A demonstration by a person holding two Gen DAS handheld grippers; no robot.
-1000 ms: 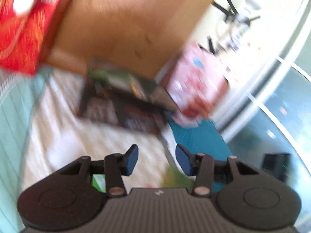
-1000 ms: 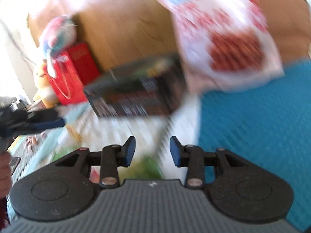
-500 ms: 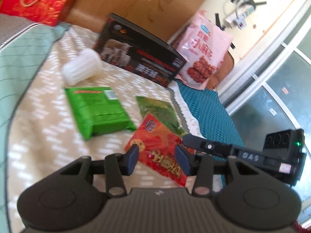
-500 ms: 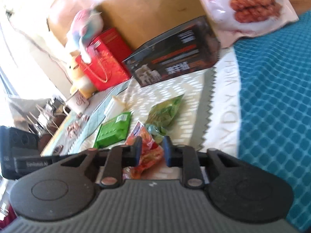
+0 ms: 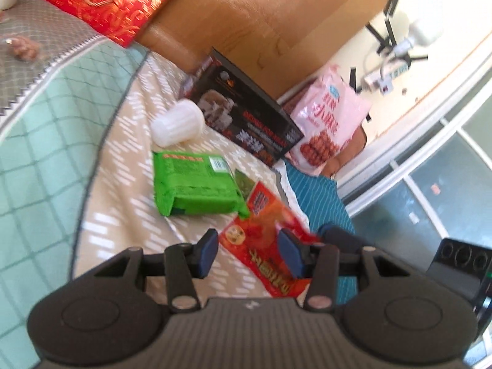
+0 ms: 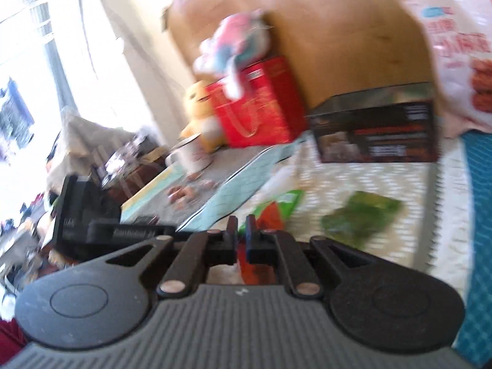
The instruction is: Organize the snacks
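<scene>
A red-orange snack packet (image 5: pixel 264 243) lies on the patterned cloth between my left gripper's (image 5: pixel 247 252) open fingers. My right gripper (image 6: pixel 242 230) is shut on the edge of that red packet (image 6: pixel 270 215). A bright green packet (image 5: pixel 193 181) lies just beyond it, also seen in the right wrist view (image 6: pixel 283 201). A darker green packet (image 6: pixel 359 218) lies to the right; only its corner (image 5: pixel 244 183) shows in the left wrist view. A black box (image 5: pixel 246 117) stands at the back, and a pink bag (image 5: pixel 326 123) leans beside it.
A white ribbed cup (image 5: pixel 178 123) lies by the black box. A red gift bag (image 5: pixel 117 3) and a cardboard box (image 5: pixel 261 15) stand behind. A mug (image 6: pixel 192 156), plush toys (image 6: pixel 200 113) and clutter sit at the left. A teal cloth (image 6: pixel 479 230) lies on the right.
Both grippers have dropped toward the snacks. My right gripper has closed on the red packet. My left gripper has moved over the same packet and stayed open.
</scene>
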